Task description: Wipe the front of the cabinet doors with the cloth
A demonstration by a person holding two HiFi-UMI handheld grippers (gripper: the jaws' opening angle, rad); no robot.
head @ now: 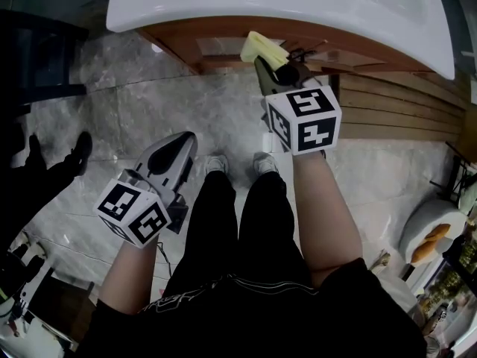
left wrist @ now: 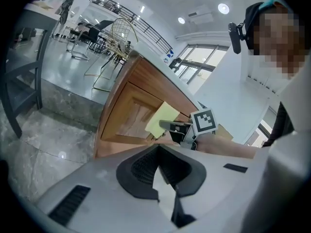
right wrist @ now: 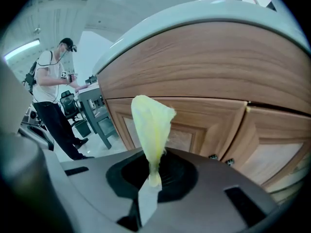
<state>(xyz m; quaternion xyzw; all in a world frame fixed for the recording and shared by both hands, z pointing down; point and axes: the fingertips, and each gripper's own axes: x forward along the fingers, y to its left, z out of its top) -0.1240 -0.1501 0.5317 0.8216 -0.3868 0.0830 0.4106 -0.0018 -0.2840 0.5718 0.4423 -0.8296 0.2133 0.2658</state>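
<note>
My right gripper (head: 270,64) is shut on a pale yellow cloth (right wrist: 151,125), which stands up from the closed jaws. The cloth (head: 261,48) is held at the wooden cabinet doors (right wrist: 199,130) under the white counter (head: 298,10); in the left gripper view the cloth (left wrist: 162,119) lies against a panelled door (left wrist: 133,115). My left gripper (head: 173,154) hangs lower left over the floor, apart from the cabinet, its jaws shut on nothing.
Grey marble floor (head: 149,110) lies in front of the cabinet. The person's feet (head: 238,162) stand close to it. Another person (right wrist: 53,96) stands by a table at the left. A wire basket (left wrist: 121,33) sits on the counter. Slatted wood (head: 402,107) runs to the right.
</note>
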